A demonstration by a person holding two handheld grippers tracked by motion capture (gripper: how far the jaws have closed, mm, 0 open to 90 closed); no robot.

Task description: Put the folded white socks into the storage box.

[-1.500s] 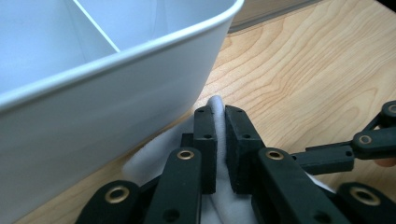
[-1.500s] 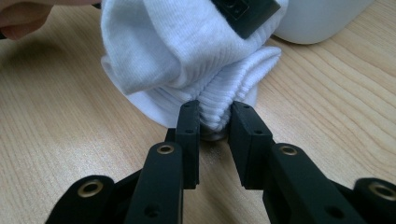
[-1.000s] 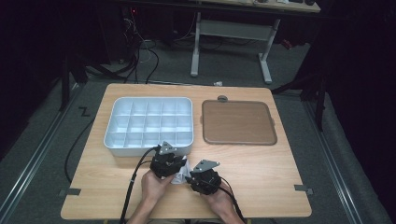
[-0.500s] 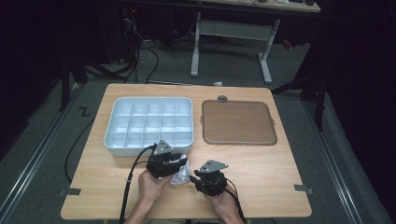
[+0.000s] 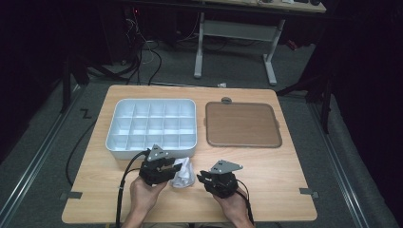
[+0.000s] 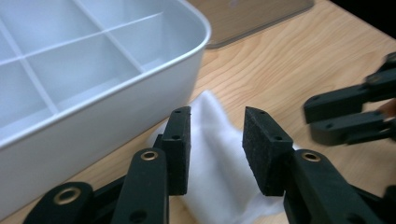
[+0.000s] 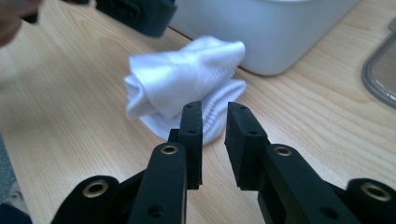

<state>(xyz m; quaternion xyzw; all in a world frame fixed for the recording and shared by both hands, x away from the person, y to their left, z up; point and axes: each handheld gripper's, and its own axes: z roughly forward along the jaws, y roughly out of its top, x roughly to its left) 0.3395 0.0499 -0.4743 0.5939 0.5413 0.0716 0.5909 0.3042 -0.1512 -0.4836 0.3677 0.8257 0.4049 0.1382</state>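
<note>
So there's a small white folded sock-like cloth (image 5: pixel 183 174) lying on the light wooden surface (image 5: pixel 285 175) near its front edge, just in front of the white plastic compartment tray (image 5: pixel 152 126). The left tongs (image 6: pixel 217 140) are spread with a fold of the cloth between the pads, not clamped on it. The right tongs (image 7: pixel 214 128) sit just beside the cloth, slightly parted, holding nothing. A flat brown lid-like tray (image 5: pixel 242 124) lies toward the right. The cloth looks soft, light and floppy, so I'd pinch the thick folded bulge, not a loose edge, or it'll unroll.
</note>
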